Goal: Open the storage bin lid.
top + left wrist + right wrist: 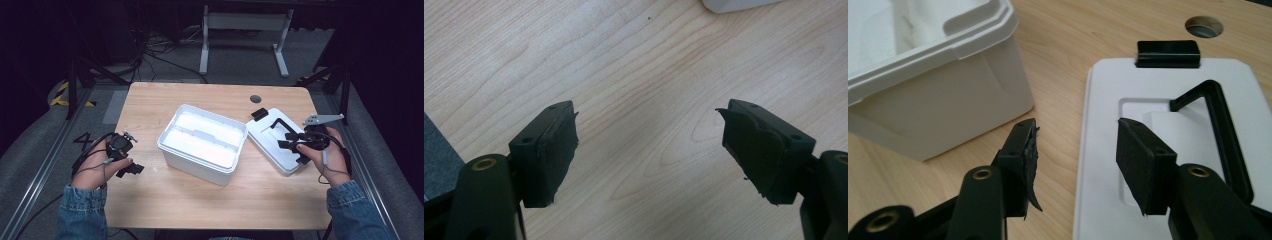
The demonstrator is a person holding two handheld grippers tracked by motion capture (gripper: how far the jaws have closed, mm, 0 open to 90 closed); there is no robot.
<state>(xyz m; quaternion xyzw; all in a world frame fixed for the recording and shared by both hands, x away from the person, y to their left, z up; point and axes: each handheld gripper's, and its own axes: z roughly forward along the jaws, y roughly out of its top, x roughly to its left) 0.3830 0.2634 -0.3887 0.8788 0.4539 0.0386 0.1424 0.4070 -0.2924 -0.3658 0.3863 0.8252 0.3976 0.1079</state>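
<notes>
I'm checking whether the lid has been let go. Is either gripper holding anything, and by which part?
Nothing is held. The right gripper stands open over the lid, its pads apart; the left gripper is open above bare table.

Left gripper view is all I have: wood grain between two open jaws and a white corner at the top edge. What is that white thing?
Observer: It is the white box, open-topped, mid-table in the high view.
Operator: Where is its lid?
Observer: The lid lies flat on the table to the box's right, black handle up.
Operator: Is the other gripper holding it?
Observer: No. The right gripper is open above the lid's near edge, with nothing between its pads.
</notes>
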